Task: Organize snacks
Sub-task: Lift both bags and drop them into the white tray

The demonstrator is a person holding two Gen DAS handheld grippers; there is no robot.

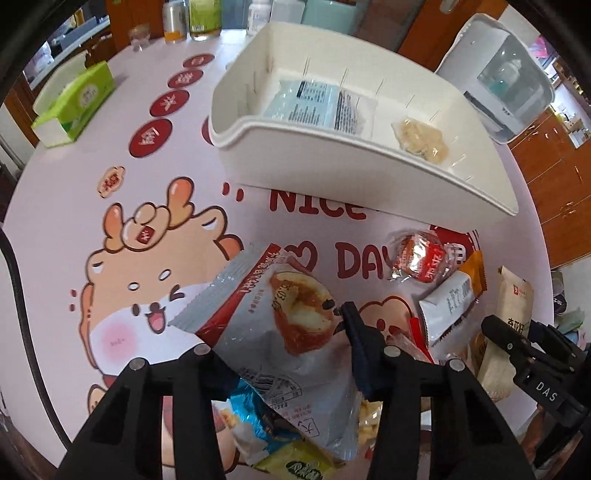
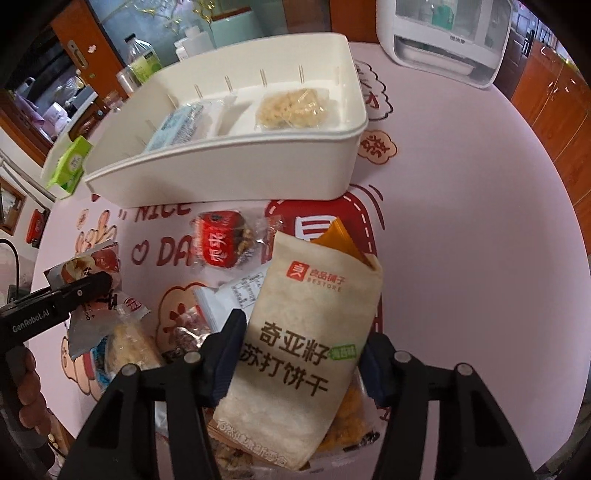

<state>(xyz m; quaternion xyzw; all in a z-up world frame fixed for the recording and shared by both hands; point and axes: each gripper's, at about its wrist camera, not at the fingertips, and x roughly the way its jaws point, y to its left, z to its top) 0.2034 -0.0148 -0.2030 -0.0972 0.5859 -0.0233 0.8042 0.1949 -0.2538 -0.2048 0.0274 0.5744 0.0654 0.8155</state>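
Note:
My left gripper [image 1: 284,354] is shut on a silver and red bread packet [image 1: 280,325], held above the snack pile. My right gripper [image 2: 299,358] is shut on a beige cracker packet [image 2: 306,354], also seen in the left wrist view [image 1: 506,325]. A white organizer bin [image 1: 369,177] stands beyond, holding a blue packet [image 1: 314,103] and a clear packet of pale snacks [image 1: 421,140]. On the mat lie a red wrapped snack [image 1: 421,258], a white and orange packet [image 1: 450,299] and several more packets under my grippers.
The round table has a pink cartoon mat [image 1: 147,295]. A green tissue box [image 1: 74,107] sits at the far left, bottles [image 1: 199,18] at the back, and a white appliance [image 1: 506,74] at the back right.

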